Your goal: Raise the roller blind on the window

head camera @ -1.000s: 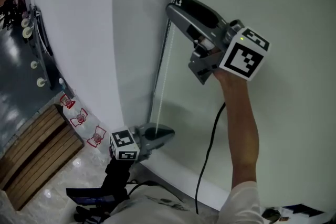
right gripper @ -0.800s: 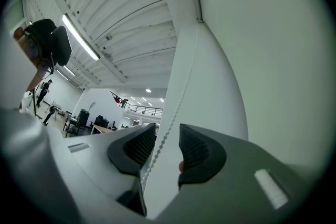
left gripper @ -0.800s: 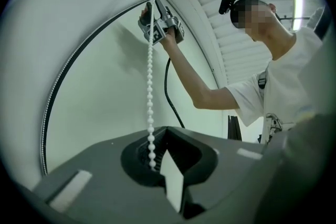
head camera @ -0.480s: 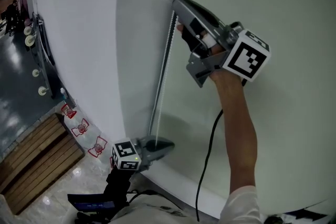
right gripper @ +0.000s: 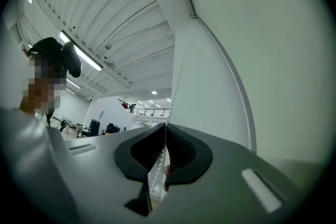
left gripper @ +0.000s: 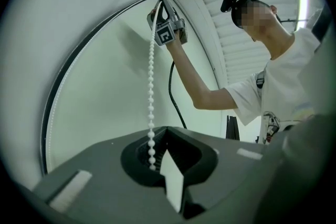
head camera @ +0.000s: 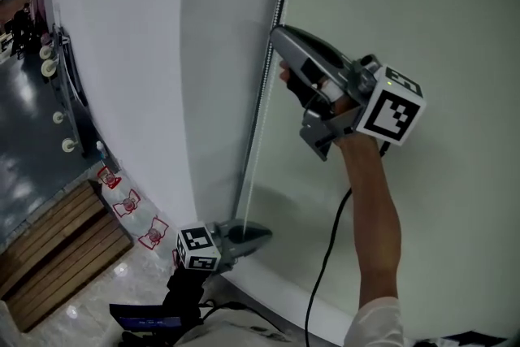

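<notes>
Wooden slats point(head camera: 57, 252) beside red-and-white marks point(head camera: 127, 203) on glossy floor point(head camera: 106, 276)

Head view: dim, cool green-grey cast, diffuse light, no hard glare. Soft shadow on wall point(head camera: 455, 28) above left gripper point(head camera: 262, 236). Glossy floor point(head camera: 28, 162) shows pale reflections. Gripper views: fisheye, black vignette at corners, straight lines bowed. Ceiling strip lights point(right gripper: 81, 56) blown out. Bead chain point(left gripper: 151, 86) sharp at mid-range; jaw bodies close to lens soft.

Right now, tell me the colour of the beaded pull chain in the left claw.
The beaded pull chain is white; clearest in the left gripper view.
</notes>
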Motion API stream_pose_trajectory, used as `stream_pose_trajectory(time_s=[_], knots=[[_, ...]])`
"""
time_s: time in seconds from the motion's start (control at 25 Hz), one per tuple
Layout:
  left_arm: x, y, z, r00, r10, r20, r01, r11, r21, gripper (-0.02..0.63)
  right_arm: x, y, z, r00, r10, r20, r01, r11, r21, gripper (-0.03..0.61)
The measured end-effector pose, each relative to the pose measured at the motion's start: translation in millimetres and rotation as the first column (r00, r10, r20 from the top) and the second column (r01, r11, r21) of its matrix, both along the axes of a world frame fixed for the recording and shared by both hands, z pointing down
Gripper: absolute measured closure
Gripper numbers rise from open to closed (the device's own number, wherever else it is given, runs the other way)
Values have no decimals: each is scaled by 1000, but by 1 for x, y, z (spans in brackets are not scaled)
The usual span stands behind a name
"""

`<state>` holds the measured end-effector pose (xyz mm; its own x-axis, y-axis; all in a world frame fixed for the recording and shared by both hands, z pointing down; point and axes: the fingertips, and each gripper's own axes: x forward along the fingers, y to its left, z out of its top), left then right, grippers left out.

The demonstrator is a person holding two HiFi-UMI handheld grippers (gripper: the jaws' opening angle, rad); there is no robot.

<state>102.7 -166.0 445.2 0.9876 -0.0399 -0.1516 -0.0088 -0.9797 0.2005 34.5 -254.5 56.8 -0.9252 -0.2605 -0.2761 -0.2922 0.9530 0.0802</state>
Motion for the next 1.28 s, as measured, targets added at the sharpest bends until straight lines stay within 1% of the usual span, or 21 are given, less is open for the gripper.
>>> stream_pose_trajectory(time_s=[0.16, 0.28, 0.4, 0.56, 0.8, 1.04, 1.28], knots=[[-1, -8, -10, 1000, -4, -5, 4, 1000, 1, 615, -1, 4, -3, 1000, -29, 9, 29, 1000, -1, 566], [1, -14, -22, 1000, -19, -5, 19, 1000, -1, 615, -1, -1, 2, 999, -42, -10, 42, 999, -13, 566], [-2, -15, -18, 999, -33, -2, 33, 999, -2, 615, -6, 1, 35, 998, -54, -41, 52, 998, -44, 566], [-10, -17, -7, 999, -48, 4, 48, 999, -6, 615, -9, 7, 80, 997, -69, -40, 65, 994, -90, 566], [-12, -19, -10, 998, -56, 6, 56, 998, -2, 615, -11, 18, 115, 995, -60, -85, 51, 993, -110, 566], [-12, -22, -18, 998, -58, 3, 58, 998, 1, 615, -7, 22, 147, 994, -55, -97, 39, 987, -156, 566], [-13, -22, -14, 998, -62, 8, 62, 998, -3, 615, -5, 31, 178, 994, -50, -101, 31, 982, -188, 572]])
